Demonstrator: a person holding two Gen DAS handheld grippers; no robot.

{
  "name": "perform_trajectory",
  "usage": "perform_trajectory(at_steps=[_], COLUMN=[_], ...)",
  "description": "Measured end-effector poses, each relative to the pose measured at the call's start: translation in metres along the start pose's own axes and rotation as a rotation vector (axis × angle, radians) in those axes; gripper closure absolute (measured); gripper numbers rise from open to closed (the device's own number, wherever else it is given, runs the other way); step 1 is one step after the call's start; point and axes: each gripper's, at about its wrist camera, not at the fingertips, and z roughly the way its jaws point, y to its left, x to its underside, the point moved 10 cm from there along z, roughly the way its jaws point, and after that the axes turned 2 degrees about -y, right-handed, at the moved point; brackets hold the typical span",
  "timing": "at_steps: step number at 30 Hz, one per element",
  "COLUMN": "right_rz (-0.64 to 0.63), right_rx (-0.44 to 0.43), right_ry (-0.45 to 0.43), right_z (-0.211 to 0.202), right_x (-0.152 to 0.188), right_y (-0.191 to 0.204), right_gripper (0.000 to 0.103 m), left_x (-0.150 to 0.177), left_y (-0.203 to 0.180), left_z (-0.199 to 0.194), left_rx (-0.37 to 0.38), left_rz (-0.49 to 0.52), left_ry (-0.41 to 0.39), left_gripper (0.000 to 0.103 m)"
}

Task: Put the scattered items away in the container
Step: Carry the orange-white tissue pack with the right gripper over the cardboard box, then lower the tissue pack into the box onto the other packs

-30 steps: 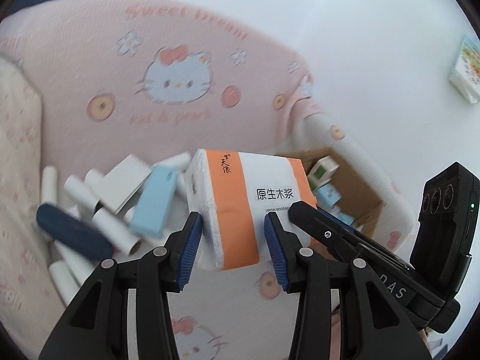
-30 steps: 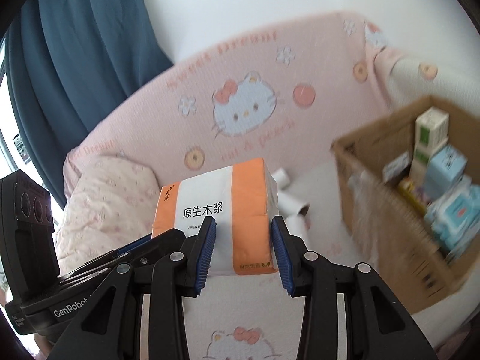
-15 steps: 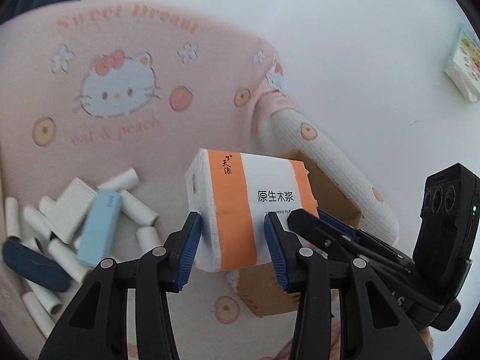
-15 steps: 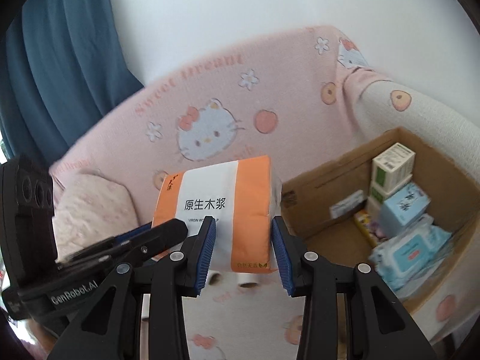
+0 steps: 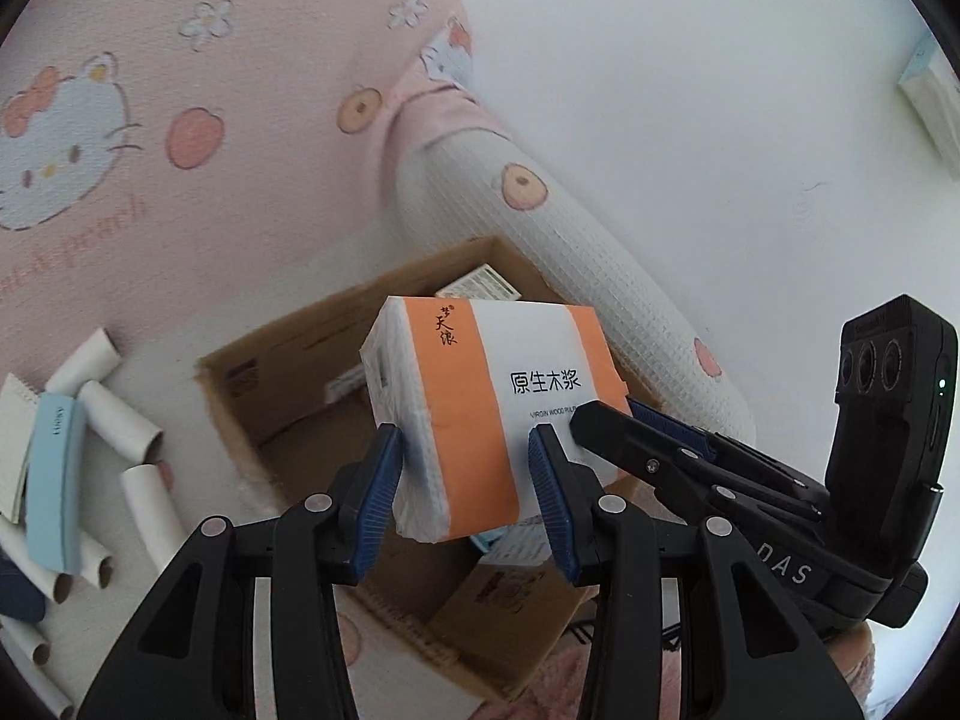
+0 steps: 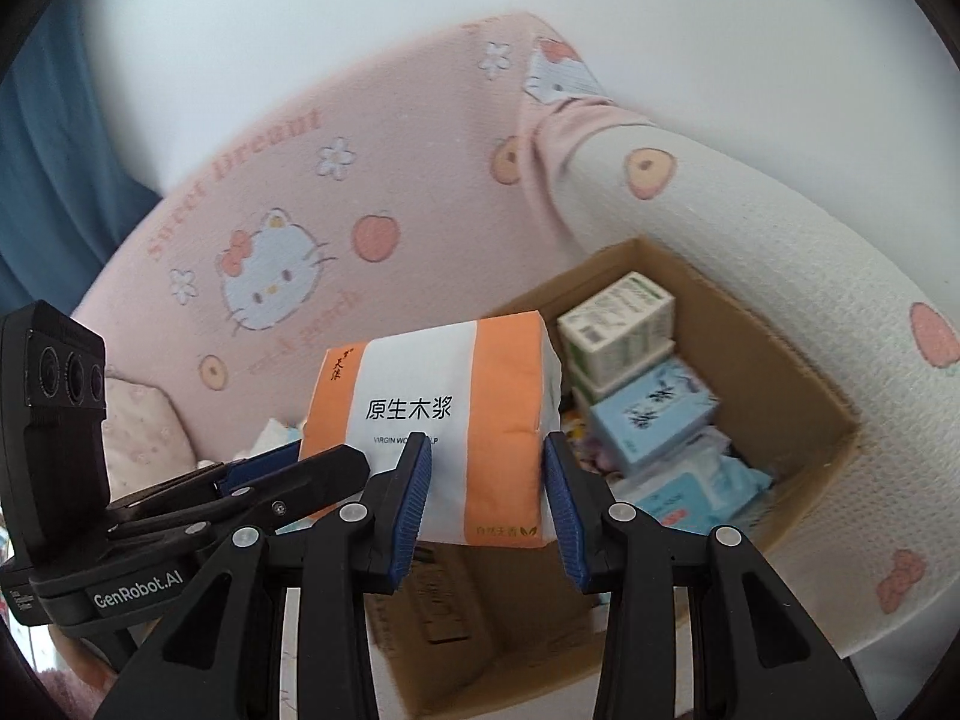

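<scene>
An orange-and-white tissue pack (image 5: 480, 414) hangs in the air, gripped from both ends. My left gripper (image 5: 465, 489) is shut on one end, its blue pads pressing the wrapper. My right gripper (image 6: 485, 495) is shut on the other end of the tissue pack (image 6: 444, 420). Each gripper shows in the other's view, right gripper (image 5: 690, 456) and left gripper (image 6: 270, 480). The pack is above the open cardboard box (image 5: 270, 372), also seen as cardboard box (image 6: 798, 372), which holds several small boxes (image 6: 624, 324) and wet-wipe packs (image 6: 696, 480).
The box stands on a pink sofa (image 6: 270, 180) against its white padded armrest (image 6: 780, 252). On the seat left of the box lie several cardboard tubes (image 5: 120, 420), a light blue case (image 5: 57, 480) and a dark blue case (image 5: 18, 594). A cushion (image 6: 144, 438) lies far left.
Both grippers carried the tissue pack to the right, from above the sofa seat to above the box. The tubes and cases slid to the left edge of the left wrist view.
</scene>
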Motion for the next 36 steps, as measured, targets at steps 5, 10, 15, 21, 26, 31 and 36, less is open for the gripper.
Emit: perform_trajectory(at_steps=[5, 10, 15, 21, 26, 31, 36], right_rz=[-0.018, -0.078, -0.102, -0.159, -0.268, -0.291, -0.255], right_rx=[0.107, 0.185, 0.236, 0.294, 0.365, 0.403, 0.4], right_ry=[0.144, 0.274, 0.377, 0.509, 0.572, 0.592, 0.603], right_z=[0.009, 0.022, 0.041, 0.063, 0.073, 0.076, 0.08], right_x=[0.001, 0.004, 0.006, 0.013, 0.018, 0.021, 0.024], right_y=[-0.036, -0.06, -0.079, -0.096, -0.11, -0.121, -0.123], right_gripper=[0.067, 0.067, 0.067, 0.07, 0.073, 0.072, 0.073], left_x=[0.01, 0.021, 0.025, 0.038, 0.05, 0.058, 0.055], left_y=[-0.003, -0.008, -0.006, -0.004, -0.006, -0.006, 0.01], left_z=[0.049, 0.08, 0.099, 0.126, 0.149, 0.156, 0.145], left_rx=[0.098, 0.11, 0.105, 0.095, 0.112, 0.105, 0.072], left_rz=[-0.124, -0.196, -0.243, -0.302, -0.337, -0.332, -0.357], left_ry=[0.179, 0.267, 0.301, 0.369, 0.432, 0.476, 0.428], left_gripper=[0.056, 0.057, 0.059, 0.062, 0.062, 0.062, 0.078])
